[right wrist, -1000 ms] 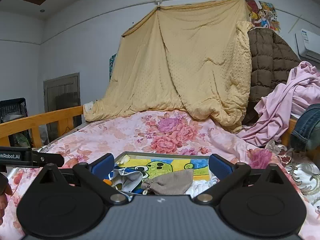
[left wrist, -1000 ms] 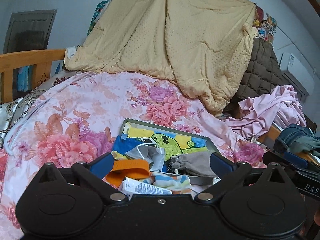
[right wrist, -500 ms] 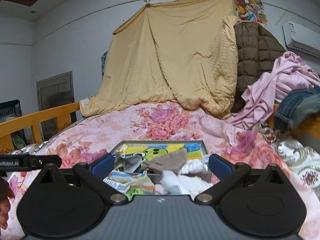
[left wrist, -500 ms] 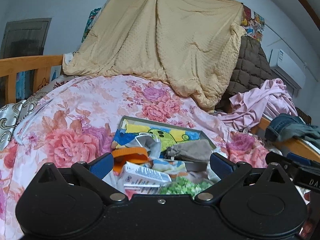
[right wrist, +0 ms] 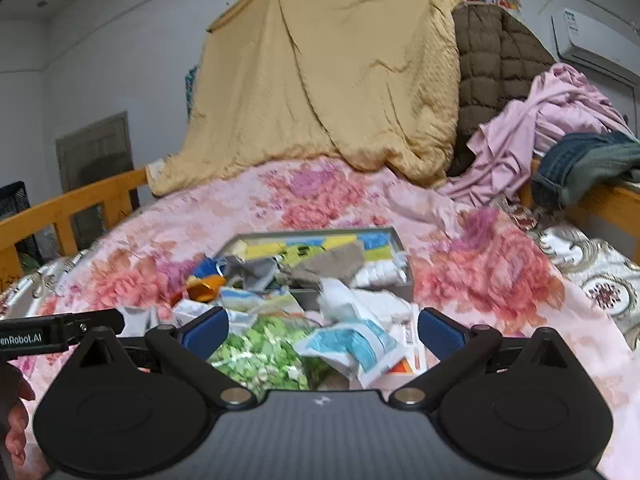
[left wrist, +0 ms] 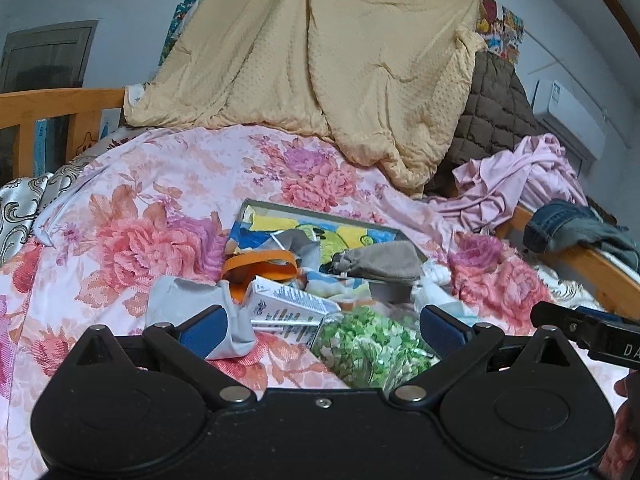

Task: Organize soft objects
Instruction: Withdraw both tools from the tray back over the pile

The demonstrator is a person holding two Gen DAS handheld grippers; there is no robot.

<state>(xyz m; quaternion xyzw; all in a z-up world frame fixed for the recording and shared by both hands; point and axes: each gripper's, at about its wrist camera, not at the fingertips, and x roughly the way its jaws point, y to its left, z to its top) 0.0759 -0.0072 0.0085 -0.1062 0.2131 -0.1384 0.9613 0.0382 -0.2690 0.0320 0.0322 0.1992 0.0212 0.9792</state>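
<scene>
- With both tools spread wide and holding nothing, we judge the step in hand to be a first pick from the heap of soft things on the pink floral bedspread [left wrist: 120, 208].
- The left tool [left wrist: 322, 330] hovers over a clear bag of green and white pieces [left wrist: 372, 344], with a white printed carton [left wrist: 288, 306] just ahead and a grey crumpled pouch [left wrist: 192, 300] against its left finger.
- The right tool [right wrist: 322, 330] hangs above a white and blue plastic packet [right wrist: 352, 344], the same green bag just to its left.
- Ahead of both lies the shallow grey tray with a yellow and blue cartoon lining [left wrist: 320, 220]; a taupe drawstring pouch [left wrist: 380, 260] rests across its near rim.
- We would take one item at a time, pinch a gathered fold and not a slick flat face, and lift straight up so neighbours stay put.
- The two tools sit close side by side, so we would move one only.
- Open bedspread lies to the left; the wooden bed rail [right wrist: 612, 200] and piled clothes crowd the right.
</scene>
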